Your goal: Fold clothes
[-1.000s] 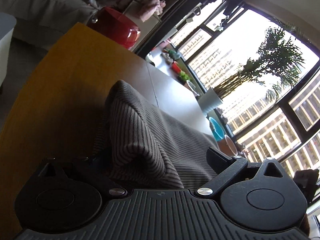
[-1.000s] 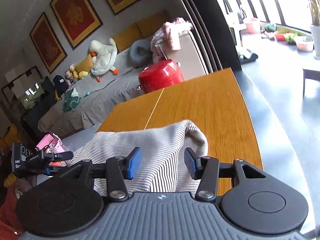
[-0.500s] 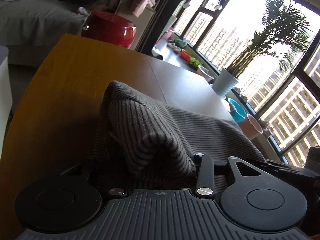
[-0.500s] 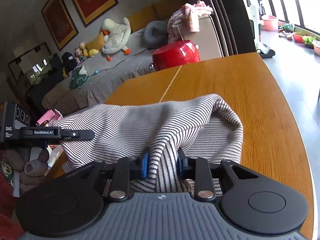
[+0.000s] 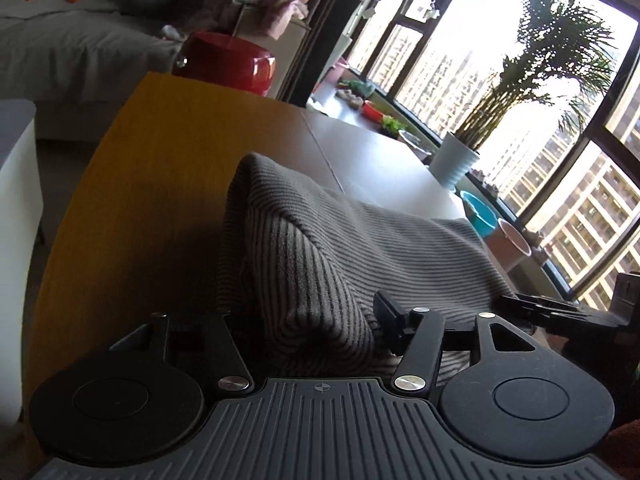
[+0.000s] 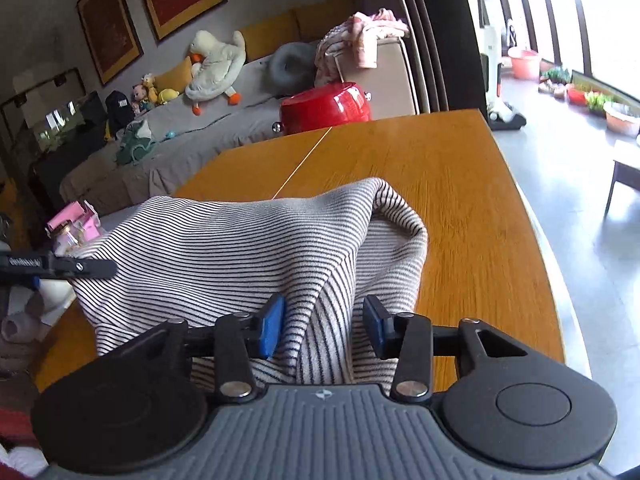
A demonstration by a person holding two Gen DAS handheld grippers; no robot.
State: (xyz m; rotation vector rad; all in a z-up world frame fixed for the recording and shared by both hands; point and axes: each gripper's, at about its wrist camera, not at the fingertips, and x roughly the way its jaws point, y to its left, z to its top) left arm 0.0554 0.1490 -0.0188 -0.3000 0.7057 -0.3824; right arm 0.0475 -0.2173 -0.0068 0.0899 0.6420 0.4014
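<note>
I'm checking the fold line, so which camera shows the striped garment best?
The right wrist view: the striped garment is brightly lit there, its folded-over edge and stripes crisp against the wooden table. The left wrist view shows the garment backlit by the window, dark, with one bunched corner filling the foreground.

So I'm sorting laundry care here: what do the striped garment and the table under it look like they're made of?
Striped garment: looks like soft knit, likely cotton jersey, matte; it drapes in rounded folds.
Table: appears to be wood or wood veneer, smooth satin finish; visible grain and a soft sheen.
</note>
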